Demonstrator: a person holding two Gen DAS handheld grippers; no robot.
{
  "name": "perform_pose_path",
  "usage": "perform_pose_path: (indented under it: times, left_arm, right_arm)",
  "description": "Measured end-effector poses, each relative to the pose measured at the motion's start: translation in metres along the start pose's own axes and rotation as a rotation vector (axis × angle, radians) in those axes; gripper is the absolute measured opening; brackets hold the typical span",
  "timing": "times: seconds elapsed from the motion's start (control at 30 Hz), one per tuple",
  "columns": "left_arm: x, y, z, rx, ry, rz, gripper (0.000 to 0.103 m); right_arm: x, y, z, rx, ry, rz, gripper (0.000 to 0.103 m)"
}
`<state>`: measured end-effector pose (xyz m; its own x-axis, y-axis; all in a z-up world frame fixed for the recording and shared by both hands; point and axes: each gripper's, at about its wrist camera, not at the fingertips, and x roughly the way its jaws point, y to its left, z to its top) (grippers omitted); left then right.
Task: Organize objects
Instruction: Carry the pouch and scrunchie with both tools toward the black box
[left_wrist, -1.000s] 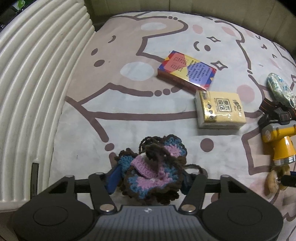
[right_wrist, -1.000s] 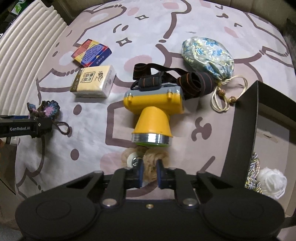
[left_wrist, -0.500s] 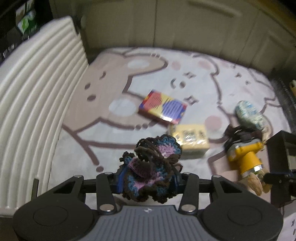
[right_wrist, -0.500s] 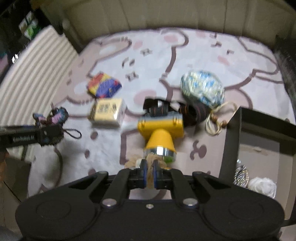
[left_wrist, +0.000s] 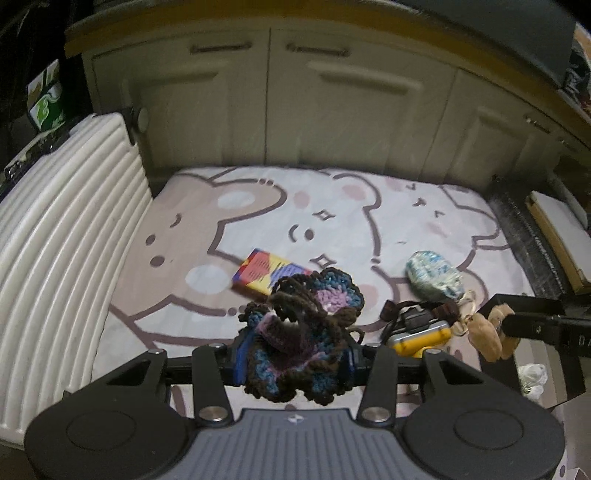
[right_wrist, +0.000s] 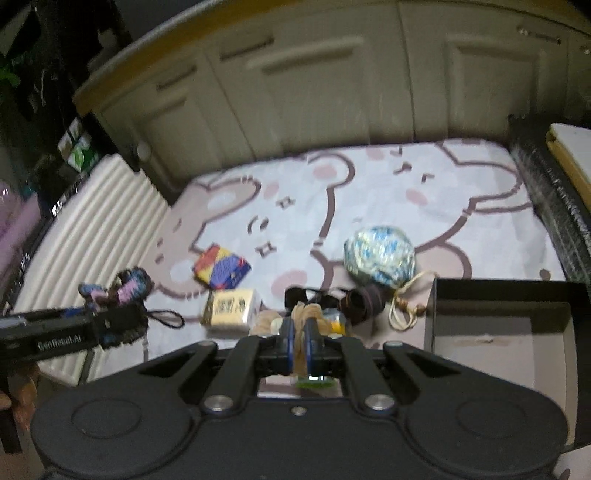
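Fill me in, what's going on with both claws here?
A person is tidying items off a bear-print mat. The left claw is shut on a crocheted pouch, lifted clear of the mat. The right claw pinches a small tan plush toy near the open black box. The headlamp, floral drawstring bag and tissue pack lie on the mat.

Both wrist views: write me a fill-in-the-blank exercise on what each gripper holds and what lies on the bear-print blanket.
1. The left gripper is shut on a ____ pouch of brown, blue and purple yarn.
2. The right gripper pinches a small tan ____ toy.
3. The floral drawstring bag lies beside a black ____ that stands open.
4. The yellow headlamp lies on the ____.

Missing words: crocheted; plush; box; blanket
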<state>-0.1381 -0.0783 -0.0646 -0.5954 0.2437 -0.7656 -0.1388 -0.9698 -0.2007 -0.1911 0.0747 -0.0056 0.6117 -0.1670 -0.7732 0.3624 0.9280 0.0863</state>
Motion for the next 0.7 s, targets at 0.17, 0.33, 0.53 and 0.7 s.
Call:
perform_pose_path:
  times: [0.17, 0.33, 0.53, 0.7]
  left_arm:
    - [-0.007, -0.017, 0.001, 0.021, -0.030, -0.011, 0.047]
    - [-0.011, -0.035, 0.004, 0.025, -0.057, -0.033, 0.047]
    - [-0.014, -0.066, 0.007, 0.049, -0.085, -0.064, 0.047]
    - [-0.012, -0.095, 0.008, 0.084, -0.088, -0.098, 0.047]
  right_arm:
    - [-0.015, -0.006, 0.002, 0.007, -0.059, -0.031, 0.006]
    - [-0.031, -0.017, 0.001, 0.010, -0.102, -0.086, 0.006]
    - [-0.051, -0.038, -0.002, 0.035, -0.137, -0.136, 0.006]
    - [-0.069, -0.058, -0.006, 0.069, -0.165, -0.184, 0.006]
